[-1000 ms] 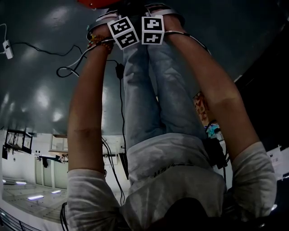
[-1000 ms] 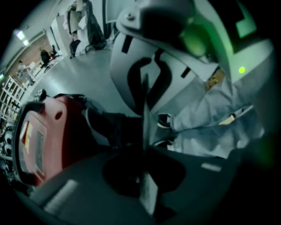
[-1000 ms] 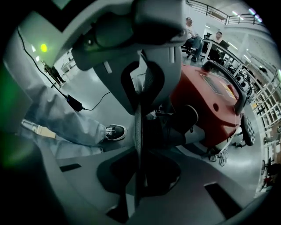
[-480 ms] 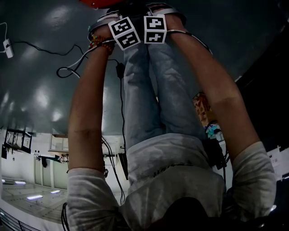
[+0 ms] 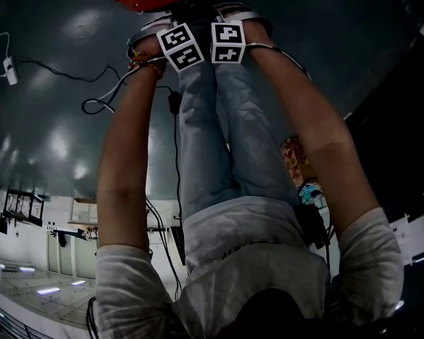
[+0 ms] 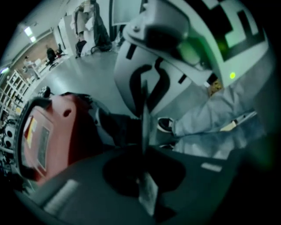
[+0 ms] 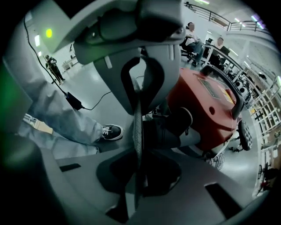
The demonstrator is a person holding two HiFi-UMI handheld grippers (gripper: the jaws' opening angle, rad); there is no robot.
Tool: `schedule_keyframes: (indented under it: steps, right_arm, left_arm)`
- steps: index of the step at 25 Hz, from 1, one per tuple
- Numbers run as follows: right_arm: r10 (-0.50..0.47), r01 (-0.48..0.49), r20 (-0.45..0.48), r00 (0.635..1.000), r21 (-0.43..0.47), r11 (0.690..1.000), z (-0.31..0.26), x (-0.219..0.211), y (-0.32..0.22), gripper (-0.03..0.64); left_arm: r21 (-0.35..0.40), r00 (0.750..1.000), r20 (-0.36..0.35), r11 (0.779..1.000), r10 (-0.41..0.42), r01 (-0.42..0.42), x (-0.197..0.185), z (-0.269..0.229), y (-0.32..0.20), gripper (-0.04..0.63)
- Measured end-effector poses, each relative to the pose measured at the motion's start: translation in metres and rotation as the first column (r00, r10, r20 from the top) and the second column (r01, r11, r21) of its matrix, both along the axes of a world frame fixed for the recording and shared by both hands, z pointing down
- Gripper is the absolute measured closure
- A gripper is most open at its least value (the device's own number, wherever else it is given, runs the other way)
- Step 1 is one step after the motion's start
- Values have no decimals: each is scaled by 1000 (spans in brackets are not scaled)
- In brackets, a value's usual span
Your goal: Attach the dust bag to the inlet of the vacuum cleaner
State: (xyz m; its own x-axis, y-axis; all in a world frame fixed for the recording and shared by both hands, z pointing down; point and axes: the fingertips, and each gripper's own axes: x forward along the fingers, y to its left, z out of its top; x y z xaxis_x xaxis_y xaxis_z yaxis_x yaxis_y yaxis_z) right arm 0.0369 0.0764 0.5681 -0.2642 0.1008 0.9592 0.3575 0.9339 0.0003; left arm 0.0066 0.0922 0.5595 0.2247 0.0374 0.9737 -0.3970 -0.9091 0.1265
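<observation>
The red vacuum cleaner stands on the grey floor, with a black inlet stub on its near side. It also fills the left of the left gripper view, and only its red edge shows in the head view. A thin dust bag sheet runs edge-on between both grippers, also visible from the other side. My left gripper and right gripper face each other, both shut on that sheet. Their marker cubes, left and right, sit side by side in the head view.
The person's jeans and a dark shoe are close beside the grippers. A black cable with an adapter lies on the floor, and a white power strip at the left. Seated people and shelving are far off.
Almost nothing differs. The right marker cube has edged slightly rightward, and the left arm has drifted a little to the left. Both grippers stay shut.
</observation>
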Motion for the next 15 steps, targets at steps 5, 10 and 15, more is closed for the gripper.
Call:
schedule_keyframes:
  steps: [5,10,15]
  right_arm:
    - [-26,26,-24,999,33,999,-4,-1,-3,584]
    - [-4,5,-9,1000,35,999,-1,-2,-6,584]
    - [34,-33,-22,999,37,999,1,5,-11,584]
  left_arm:
    - [8,1000,-14,1000,-10,10,1,8,-1,569]
    - [2,1000,-5,1000,-7,7,-2,3,-8,569]
    - [32,1000,-1,999,26,-26,4,-4,-18,566]
